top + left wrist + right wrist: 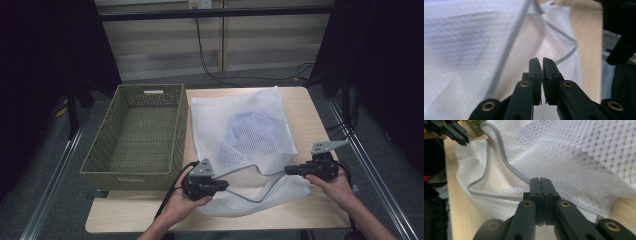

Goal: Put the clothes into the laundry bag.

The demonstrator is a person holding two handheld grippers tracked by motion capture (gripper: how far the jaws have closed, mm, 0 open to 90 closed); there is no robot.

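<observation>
A white mesh laundry bag (240, 115) lies on the wooden table (300, 105) with a bluish garment (255, 132) inside it. Its grey zipper edge (252, 199) loops open along the near side. My left gripper (226, 186) is at the bag's near left corner. Its jaws are closed to a thin slit against the mesh (474, 50). At the near right side my right gripper (287, 170) is shut on the bag, and the zipper edge (499, 147) runs in behind its jaws (540, 180). The left gripper (461, 138) also appears far off in the right gripper view.
An olive woven basket (135, 180), with nothing in it, stands on the left of the table, touching the bag's left edge. Bare wood runs along the table's front edge and right side. Dark curtains and cables lie beyond the table.
</observation>
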